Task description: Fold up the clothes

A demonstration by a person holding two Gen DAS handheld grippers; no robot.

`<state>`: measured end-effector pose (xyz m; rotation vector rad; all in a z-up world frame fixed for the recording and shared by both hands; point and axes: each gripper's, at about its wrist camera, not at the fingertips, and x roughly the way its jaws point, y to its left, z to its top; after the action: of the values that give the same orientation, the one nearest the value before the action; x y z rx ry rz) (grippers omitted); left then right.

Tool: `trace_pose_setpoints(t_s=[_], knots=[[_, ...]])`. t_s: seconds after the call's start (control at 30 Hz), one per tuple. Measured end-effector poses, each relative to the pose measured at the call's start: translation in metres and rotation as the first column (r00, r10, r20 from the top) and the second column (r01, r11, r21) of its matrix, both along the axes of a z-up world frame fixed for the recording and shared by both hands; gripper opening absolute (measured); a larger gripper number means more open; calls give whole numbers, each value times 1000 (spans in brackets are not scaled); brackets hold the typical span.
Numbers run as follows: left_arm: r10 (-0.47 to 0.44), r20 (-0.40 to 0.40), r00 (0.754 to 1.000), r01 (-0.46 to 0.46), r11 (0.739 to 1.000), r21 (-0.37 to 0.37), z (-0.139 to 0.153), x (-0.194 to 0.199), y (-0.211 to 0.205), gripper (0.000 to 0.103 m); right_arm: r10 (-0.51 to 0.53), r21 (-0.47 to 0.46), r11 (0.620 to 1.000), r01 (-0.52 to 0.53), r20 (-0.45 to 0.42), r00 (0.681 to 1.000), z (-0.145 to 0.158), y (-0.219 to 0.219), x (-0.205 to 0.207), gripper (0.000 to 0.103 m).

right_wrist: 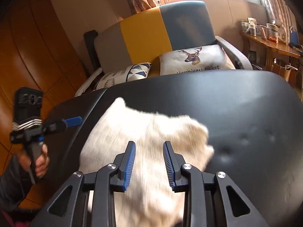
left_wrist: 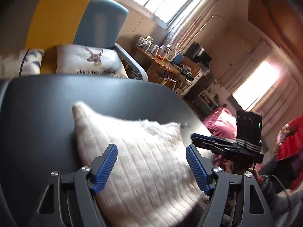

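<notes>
Both grippers, left gripper (left_wrist: 151, 162) and right gripper (right_wrist: 149, 160), hang wide apart over the fluffy white sweater (right_wrist: 144, 132). A shallow pinch might slip off the fuzz.

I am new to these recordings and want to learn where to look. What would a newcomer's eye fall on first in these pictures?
First, the fluffy white garment lying on the dark table, bright against it. Next, the blue-padded grippers: the right gripper open above the garment, the left gripper open wider over it. Behind the table, a deer-print cushion rests on the yellow, grey and blue sofa.
</notes>
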<state>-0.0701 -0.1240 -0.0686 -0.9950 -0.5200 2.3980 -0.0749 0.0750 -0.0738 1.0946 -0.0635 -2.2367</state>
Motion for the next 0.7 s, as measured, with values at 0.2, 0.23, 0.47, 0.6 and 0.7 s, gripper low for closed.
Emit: trace_pose_setpoints(t_s=[0.2, 0.23, 0.47, 0.6, 0.7], knots=[[41, 145, 989, -15, 985, -173, -43, -30, 20, 76, -134, 105, 987, 122, 124, 983, -62, 1, -35, 30], [48, 141, 989, -23, 984, -176, -47, -29, 20, 77, -134, 78, 989, 125, 126, 983, -63, 5, -35, 30], [87, 107, 990, -65, 980, -188, -60, -21, 22, 79, -150, 62, 987, 146, 77, 986, -64, 5, -31, 30], [144, 60, 988, -133, 978, -162, -45, -9, 17, 79, -165, 57, 985, 161, 68, 984, -66, 3, -31, 30], [226, 39, 973, -218, 964, -150, -34, 7, 11, 81, -189, 51, 981, 185, 82, 979, -63, 3, -31, 31]])
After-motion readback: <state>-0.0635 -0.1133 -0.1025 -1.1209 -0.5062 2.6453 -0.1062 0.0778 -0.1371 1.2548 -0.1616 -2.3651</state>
